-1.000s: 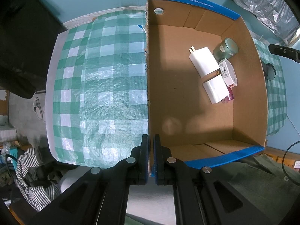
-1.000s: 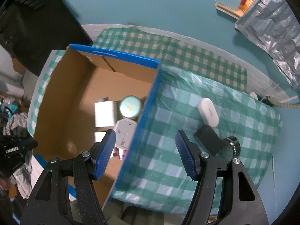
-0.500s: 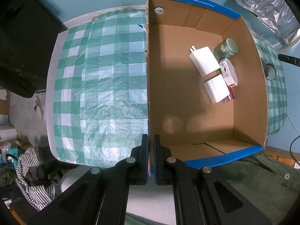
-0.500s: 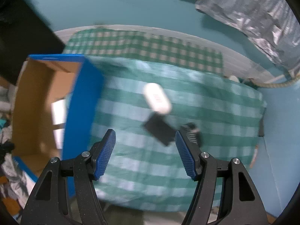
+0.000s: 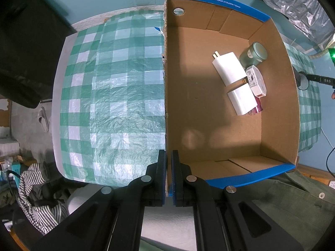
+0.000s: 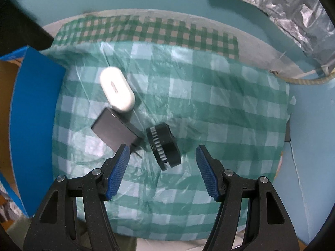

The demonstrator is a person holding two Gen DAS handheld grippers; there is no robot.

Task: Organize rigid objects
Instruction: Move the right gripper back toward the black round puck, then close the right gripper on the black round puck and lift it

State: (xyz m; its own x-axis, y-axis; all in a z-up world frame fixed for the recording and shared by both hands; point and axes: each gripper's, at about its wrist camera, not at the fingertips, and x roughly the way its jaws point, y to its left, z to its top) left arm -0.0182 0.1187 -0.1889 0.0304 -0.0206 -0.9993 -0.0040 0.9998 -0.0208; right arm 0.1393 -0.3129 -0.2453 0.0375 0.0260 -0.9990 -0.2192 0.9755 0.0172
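While my left gripper [image 5: 169, 177] keeps its jaws clamped on the near wall of the brown cardboard box with blue-taped rims [image 5: 211, 125], my right gripper [image 6: 161, 167] hangs with jaws wide open and empty just above a round black ribbed disc [image 6: 163, 144]. The disc lies on the green checked desk [image 6: 209, 108], right of the box. A black rectangular block [image 6: 114, 130] and a white oval case [image 6: 117, 89] lie between disc and box.

Home: checked tablecloth [image 5: 108, 96], striped laundry [image 5: 35, 190]
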